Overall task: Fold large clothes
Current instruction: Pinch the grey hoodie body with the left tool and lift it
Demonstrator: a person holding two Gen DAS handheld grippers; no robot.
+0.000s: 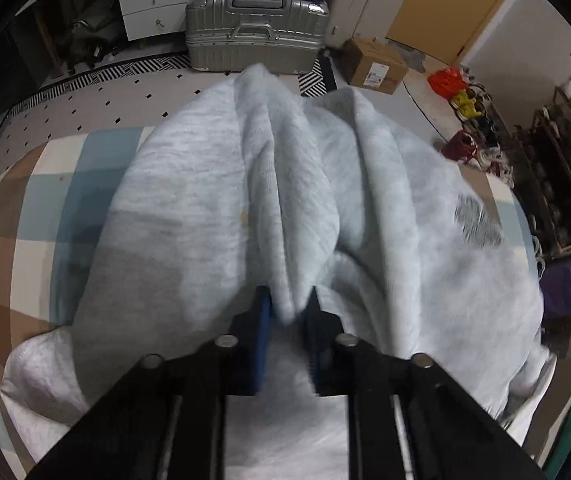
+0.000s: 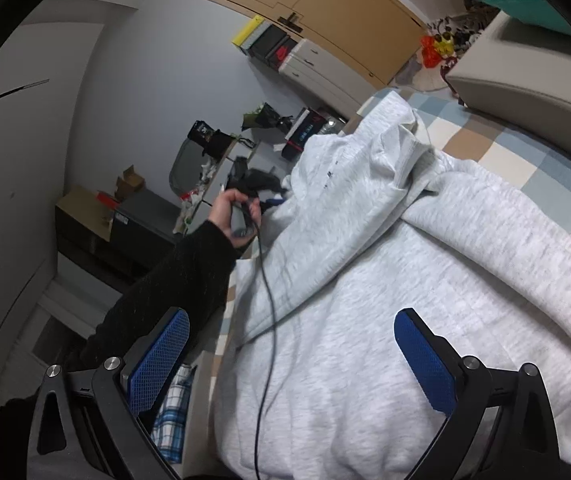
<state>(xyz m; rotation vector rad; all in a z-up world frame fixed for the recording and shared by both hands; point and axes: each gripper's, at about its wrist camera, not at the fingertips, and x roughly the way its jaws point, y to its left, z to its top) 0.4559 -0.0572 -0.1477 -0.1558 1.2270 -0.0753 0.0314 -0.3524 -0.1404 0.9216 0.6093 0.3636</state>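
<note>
I am watching the grey hoodie [image 1: 213, 184] lying spread over the checked bed [image 1: 25, 208]. My left tongs [image 1: 289, 312] are clamping a ridge of its cloth, the blue pads pressing it from both sides, and the fabric is rising in folds away from them toward the far edge. My right tongs [image 2: 291, 354] are standing wide apart above the garment's near part, with nothing between the pads.

The left view is showing the bed's far edge, with floor beyond it up to a silver suitcase [image 1: 253, 36] and a cardboard box [image 1: 377, 66]; shoe racks [image 1: 557, 168] are crowding the right side.

Only the right view is showing my left hand [image 2: 233, 212] gripping its handle at the hoodie's far left, a black cable [image 2: 267, 300] trailing across the cloth, and the bed's left edge just beside the garment.
</note>
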